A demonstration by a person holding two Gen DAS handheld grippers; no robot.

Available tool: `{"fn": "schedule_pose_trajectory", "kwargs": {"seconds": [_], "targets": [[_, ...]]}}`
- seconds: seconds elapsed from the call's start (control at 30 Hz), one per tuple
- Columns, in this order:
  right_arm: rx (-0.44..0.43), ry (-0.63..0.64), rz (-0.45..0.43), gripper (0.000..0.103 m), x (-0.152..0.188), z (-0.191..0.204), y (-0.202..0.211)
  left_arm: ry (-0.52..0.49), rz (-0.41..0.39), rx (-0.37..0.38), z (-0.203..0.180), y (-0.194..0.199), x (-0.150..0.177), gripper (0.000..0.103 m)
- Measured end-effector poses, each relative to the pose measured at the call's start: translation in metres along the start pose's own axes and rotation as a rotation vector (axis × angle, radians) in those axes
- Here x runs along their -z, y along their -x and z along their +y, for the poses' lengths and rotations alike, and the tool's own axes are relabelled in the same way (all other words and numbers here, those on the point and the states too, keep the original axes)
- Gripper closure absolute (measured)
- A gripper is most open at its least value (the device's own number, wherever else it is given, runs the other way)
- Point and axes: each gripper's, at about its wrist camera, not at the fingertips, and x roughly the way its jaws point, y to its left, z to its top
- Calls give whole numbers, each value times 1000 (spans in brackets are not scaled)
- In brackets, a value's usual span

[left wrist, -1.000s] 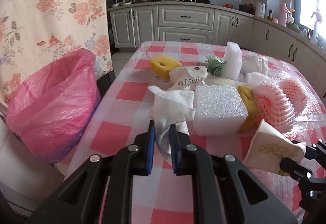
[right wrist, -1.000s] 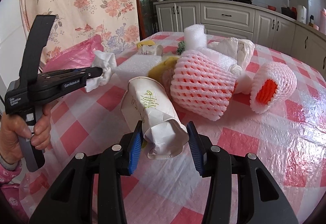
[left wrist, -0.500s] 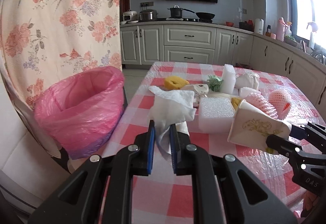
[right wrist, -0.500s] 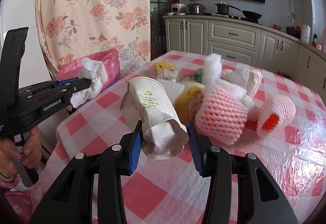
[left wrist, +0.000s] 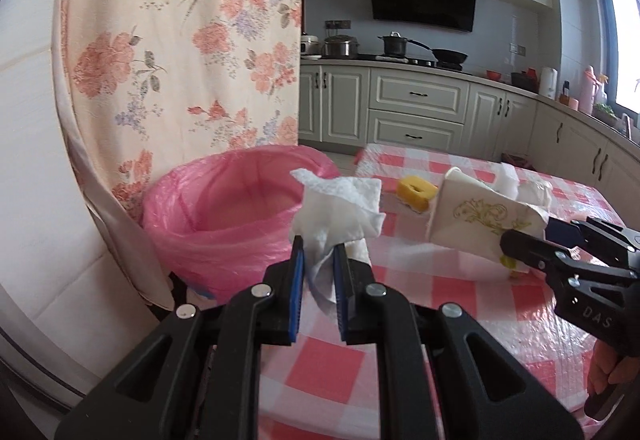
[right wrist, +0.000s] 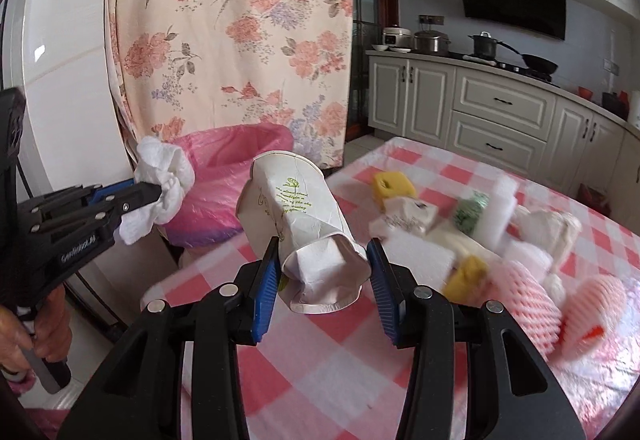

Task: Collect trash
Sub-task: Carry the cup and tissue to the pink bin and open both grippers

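Note:
My left gripper (left wrist: 318, 254) is shut on a crumpled white tissue (left wrist: 340, 208) and holds it in the air just right of the pink-lined trash bin (left wrist: 224, 208). It also shows in the right wrist view (right wrist: 154, 196), with the tissue (right wrist: 164, 184) in front of the bin (right wrist: 228, 160). My right gripper (right wrist: 322, 258) is shut on a crushed white paper cup (right wrist: 304, 216), raised above the checked table's left edge. The cup (left wrist: 476, 218) and right gripper (left wrist: 520, 240) show at the right of the left wrist view.
On the red-and-white checked table (right wrist: 320, 360) lie yellow sponges (right wrist: 392, 186), white foam blocks (right wrist: 416, 252), pink foam fruit nets (right wrist: 532, 304) and another paper cup (right wrist: 408, 220). A floral curtain (right wrist: 240, 20) hangs behind the bin. Kitchen cabinets (right wrist: 500, 120) stand beyond.
Both grippers have lifted and swung left, away from the pile and toward the pink bin, each still holding its item. The bin now looms closer.

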Motion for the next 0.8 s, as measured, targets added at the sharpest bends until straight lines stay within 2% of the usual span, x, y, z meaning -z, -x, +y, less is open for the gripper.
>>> {"fn": "schedule_pose_trajectory", "kwargs": {"seconds": [0.17,0.4,0.53,0.7,0.77,0.8], "targets": [[-44,28,-17,59,-36,16,-34,23,-29,-49,28,-11,-23,89],[-92,33,-25,58,-85,39,-93,64,-29,-129,73,-50,-56,89],[-113,35,-11,58,-99,51,-124,107,-2,-149,95,-78,-67,87],[-134,46,19,57,-105,60,-156,147,27,-177,115,-101,-67,81],[-135,55,28,48,-103,61,-164,164,36,-181,123,-108,-64,67],[-134,55,29,40,-102,60,-166,168,37,-181,125,-109,-62,65]]}}
